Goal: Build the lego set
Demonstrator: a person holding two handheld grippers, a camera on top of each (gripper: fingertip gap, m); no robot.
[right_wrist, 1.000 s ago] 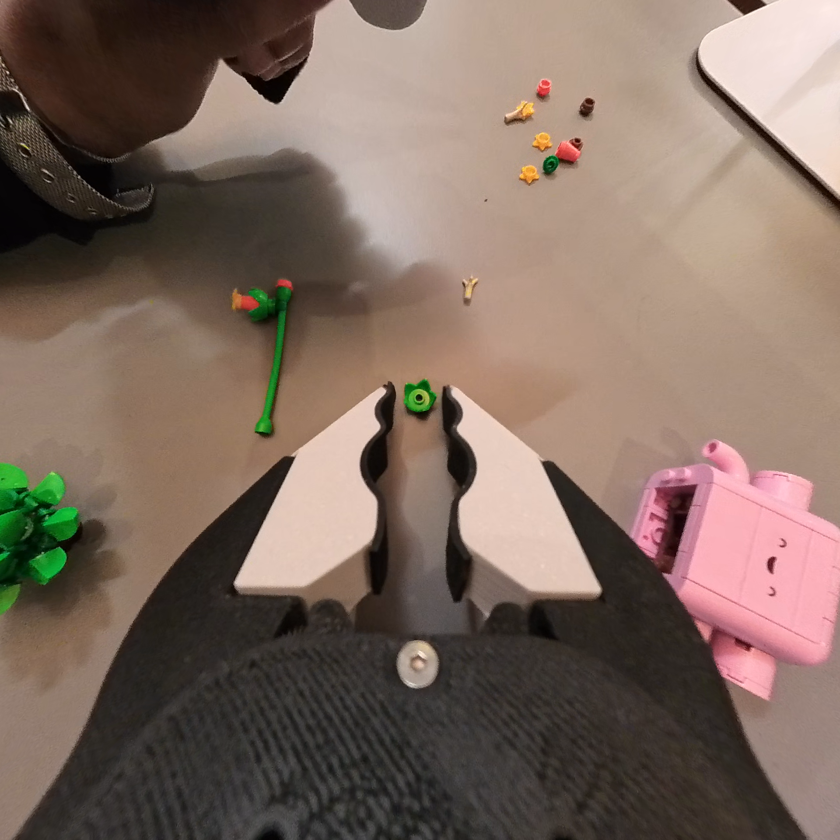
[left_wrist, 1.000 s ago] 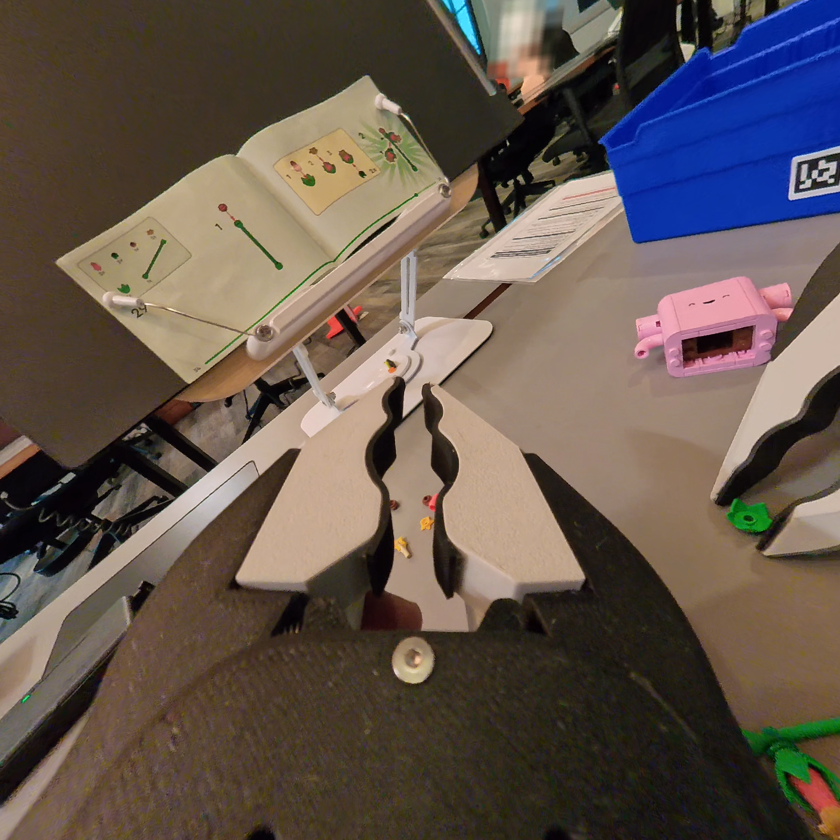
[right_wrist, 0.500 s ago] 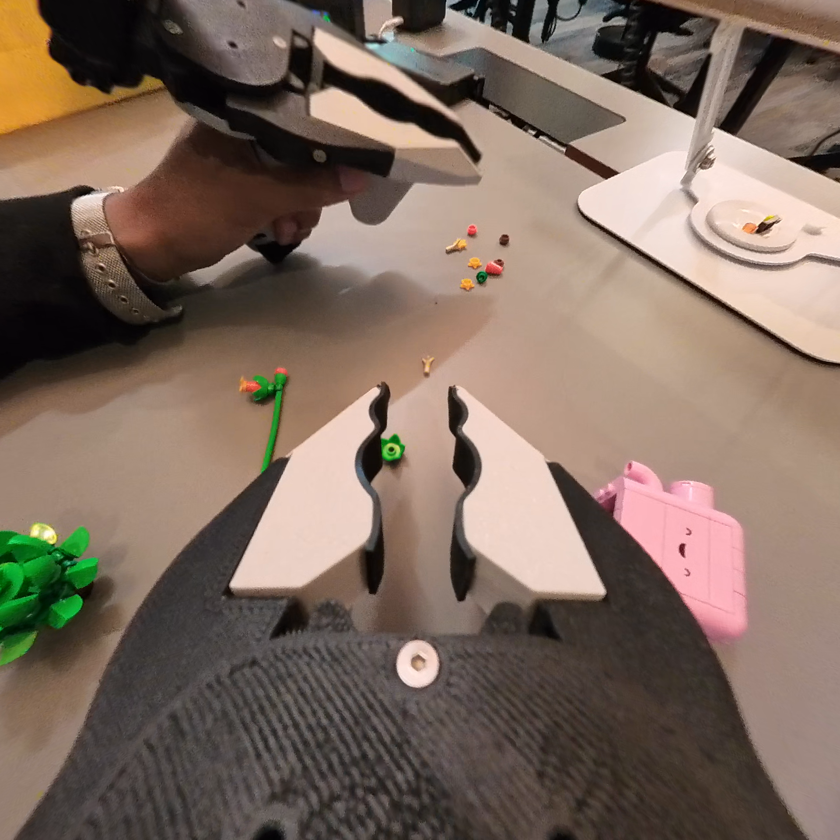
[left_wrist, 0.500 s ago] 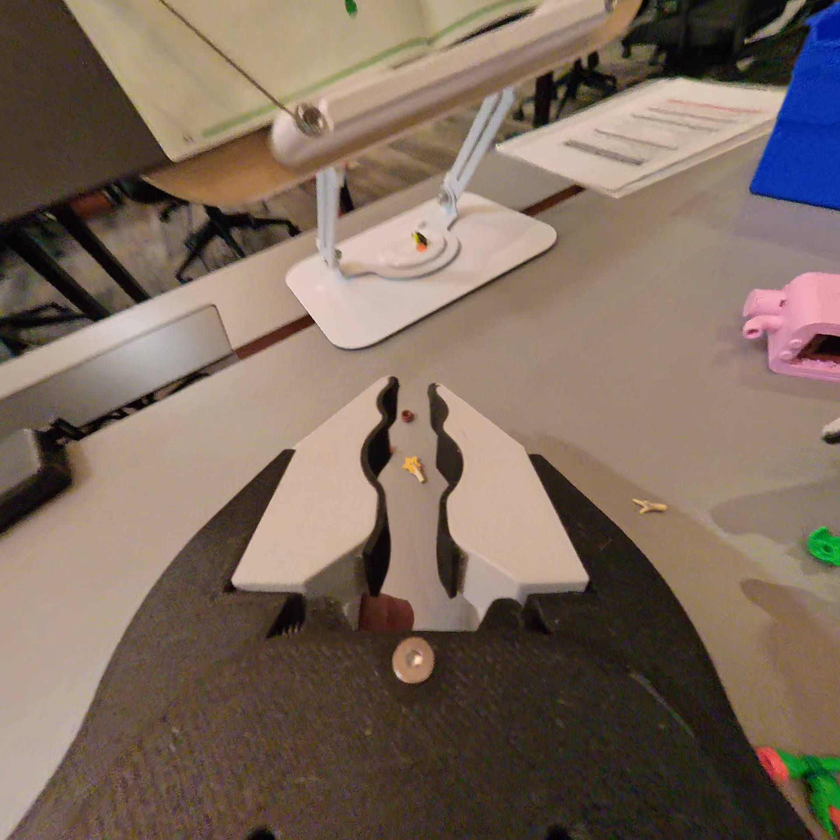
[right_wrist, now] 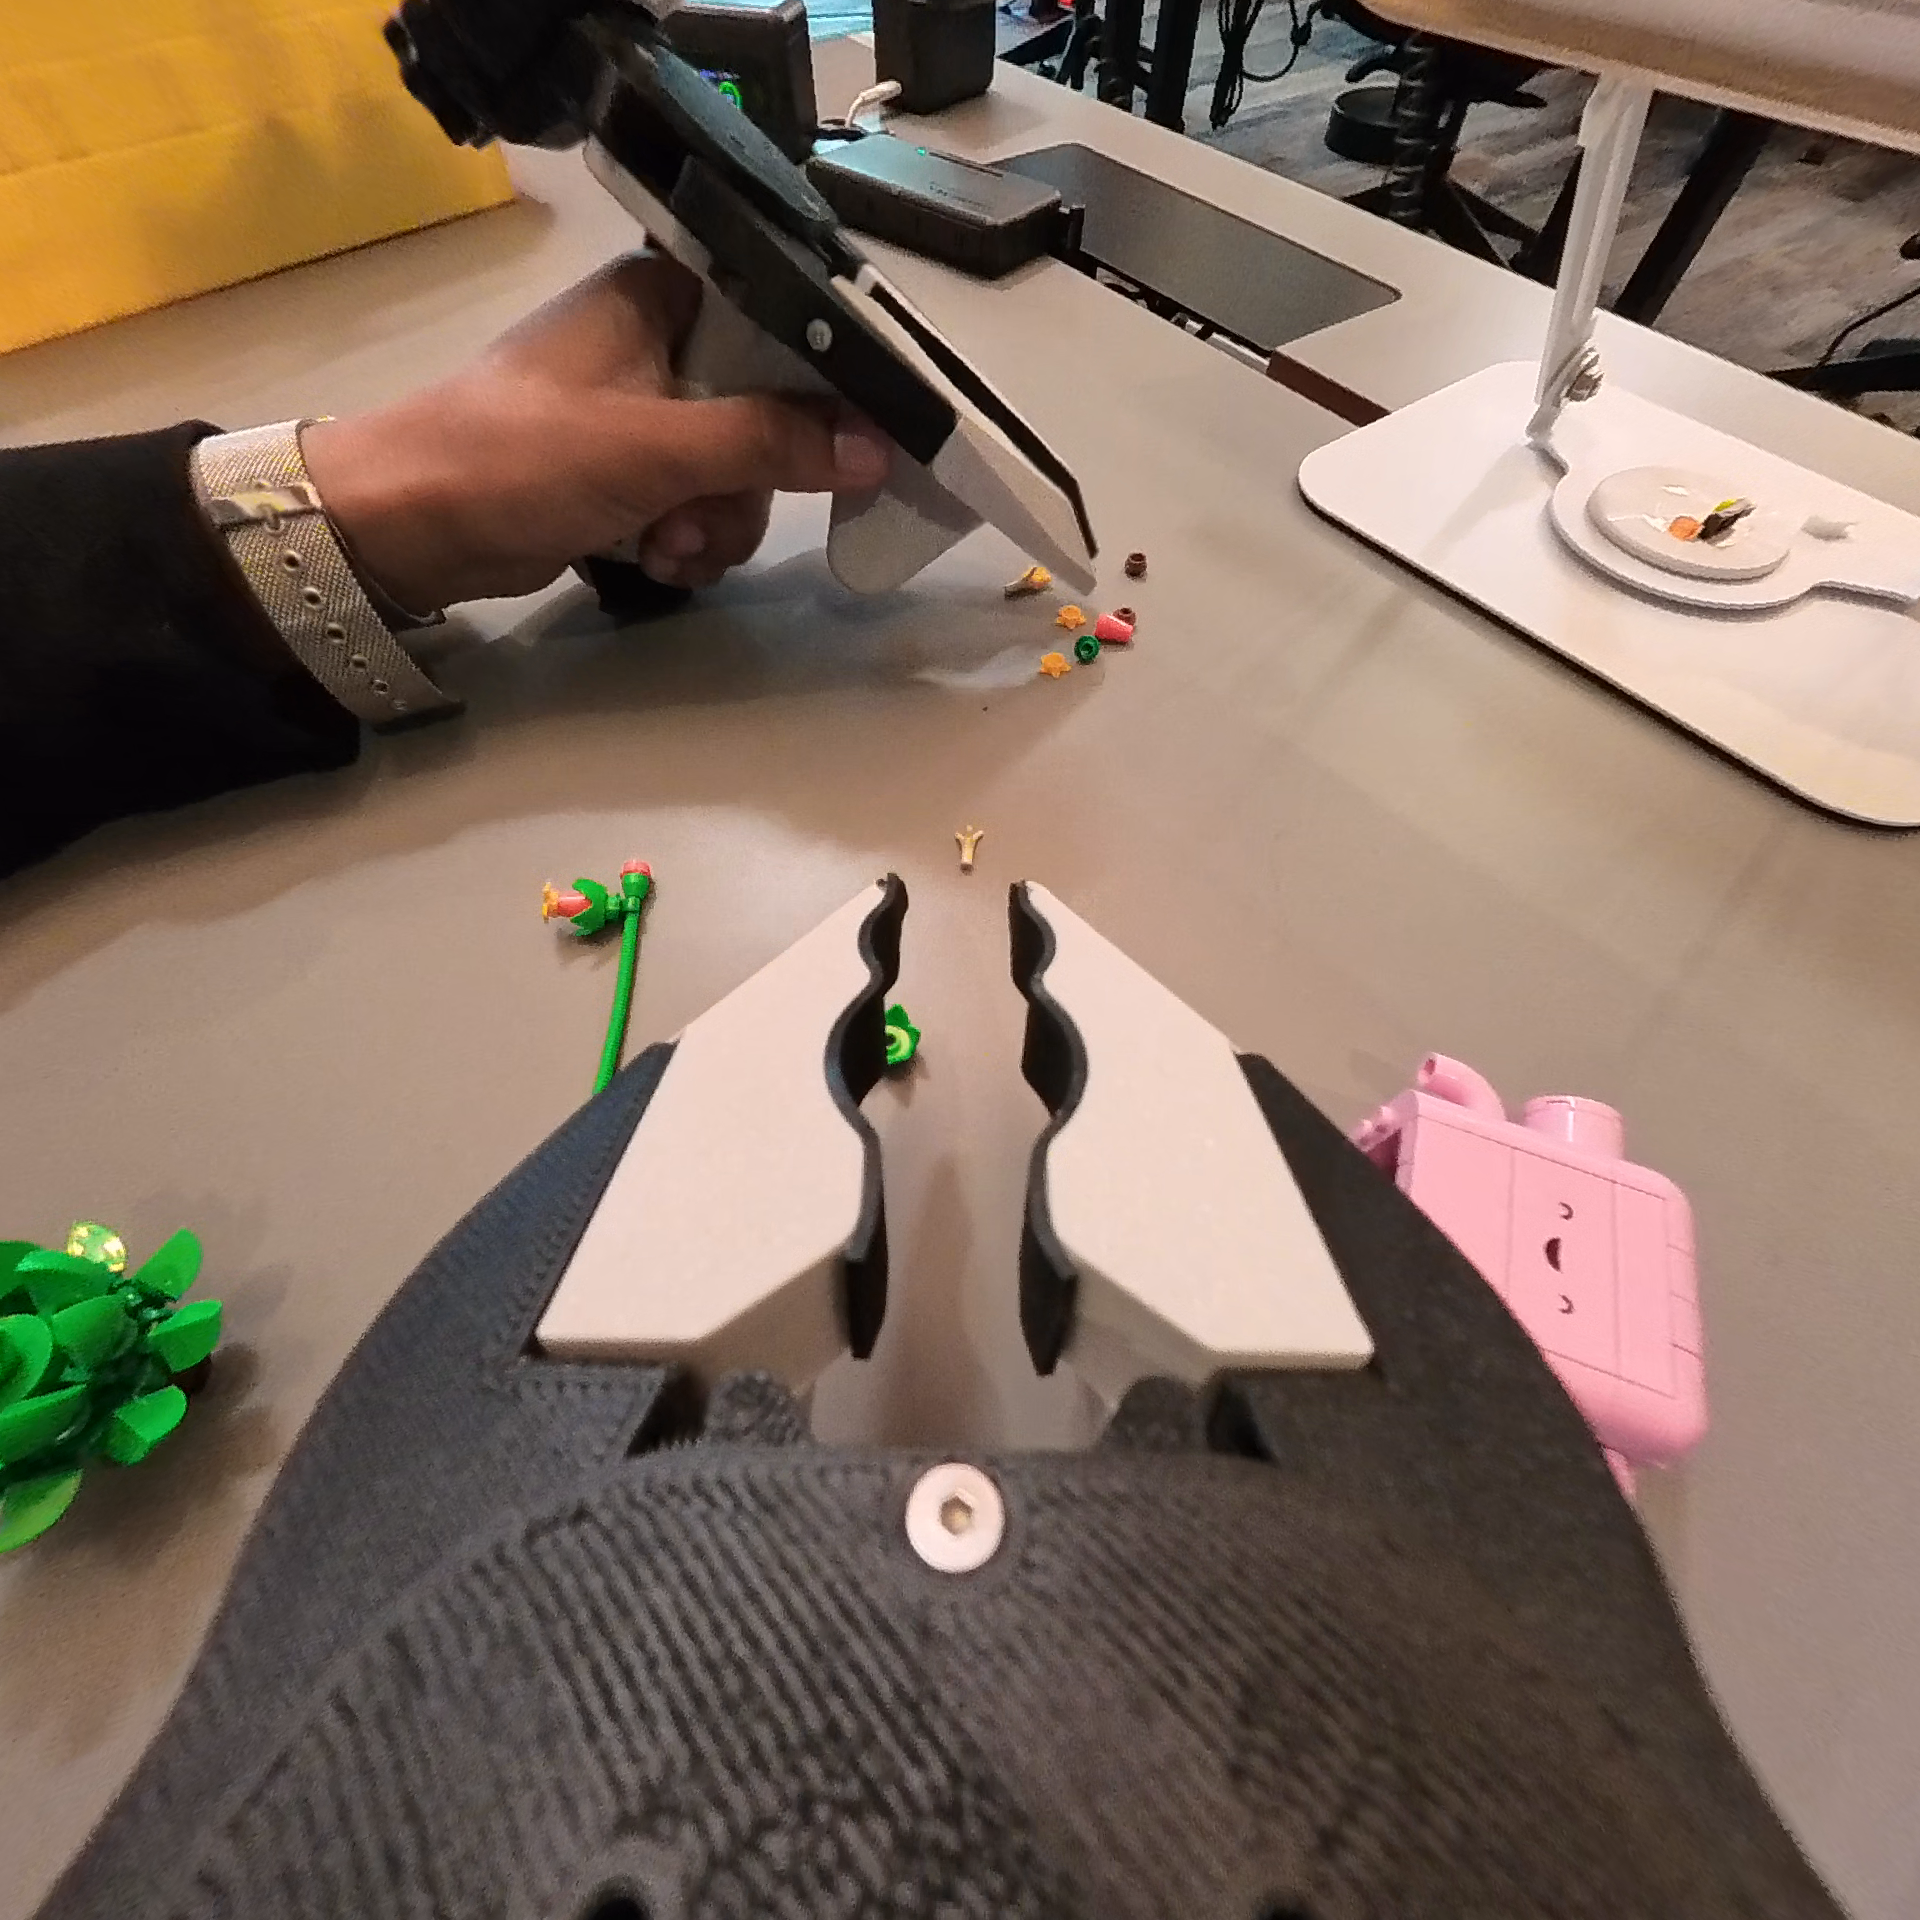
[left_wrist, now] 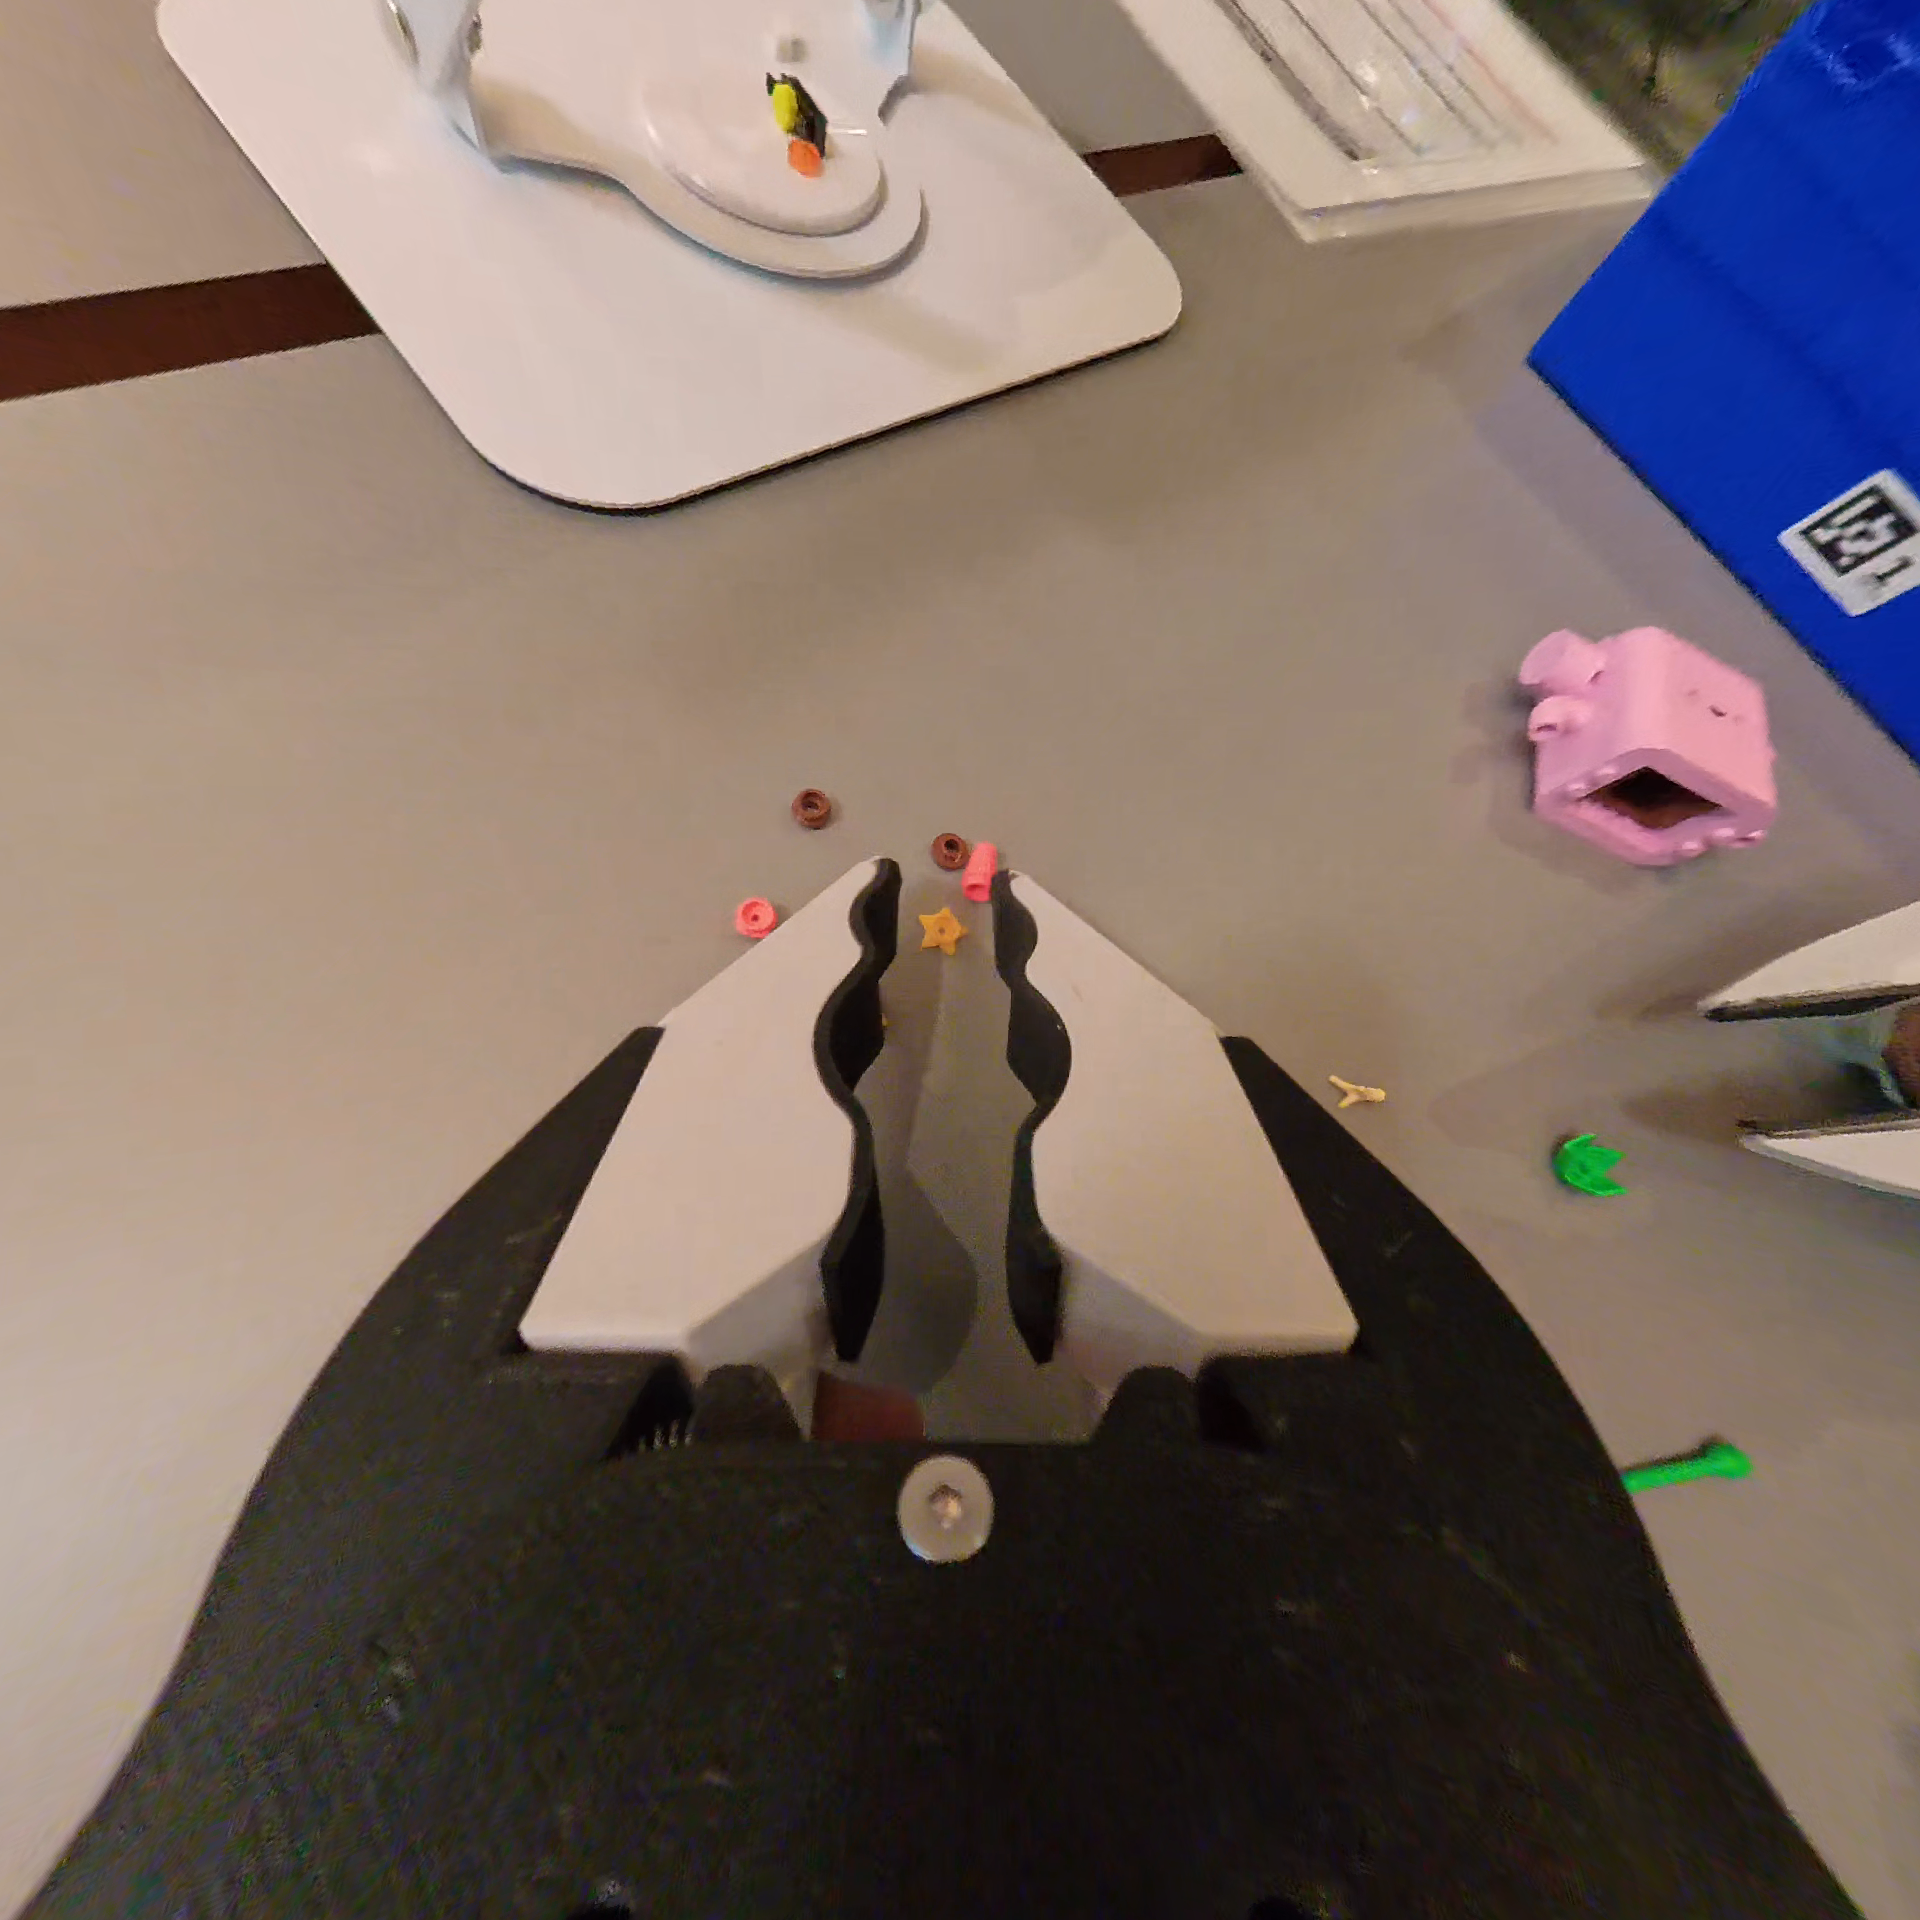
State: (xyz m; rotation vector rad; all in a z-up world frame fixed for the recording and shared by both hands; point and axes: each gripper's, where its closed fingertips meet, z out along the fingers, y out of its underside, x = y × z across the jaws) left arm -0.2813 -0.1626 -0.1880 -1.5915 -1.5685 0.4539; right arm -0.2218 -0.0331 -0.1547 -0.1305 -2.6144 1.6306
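- Left tongs (left_wrist: 940, 878) sit with fingers slightly apart and nothing between them, tips low over a scatter of tiny lego bits on the grey worktop (left_wrist: 312, 727).
- Between my left fingertips I see a small orange star-shaped piece (left_wrist: 942, 929); a short pink cylinder piece (left_wrist: 980, 871) lies just beside the right tip, with a brown round stud (left_wrist: 949, 850) touching or nearly touching it.
- Another brown ring piece (left_wrist: 811, 807) lies a little farther out, and a pink round stud (left_wrist: 756, 917) lies just left of the left finger.
- Right tongs (right_wrist: 956, 888) are also apart and hold nothing; a small green leafy round piece (right_wrist: 900, 1039) lies on the worktop between the fingers, close to the left one.
- Ahead of my right tips lies a tiny tan forked piece (right_wrist: 967, 844).
- To the left, a green stem with pink flower buds (right_wrist: 613, 935) lies flat, and a bright green leafy cluster (right_wrist: 83, 1351) sits at the frame edge.
- On the right, a pink boxy lego figure with a face (right_wrist: 1558, 1247) lies beside the right finger.
- Farther off stand a white stand base (left_wrist: 727, 312) and a blue plastic bin (left_wrist: 1766, 312).
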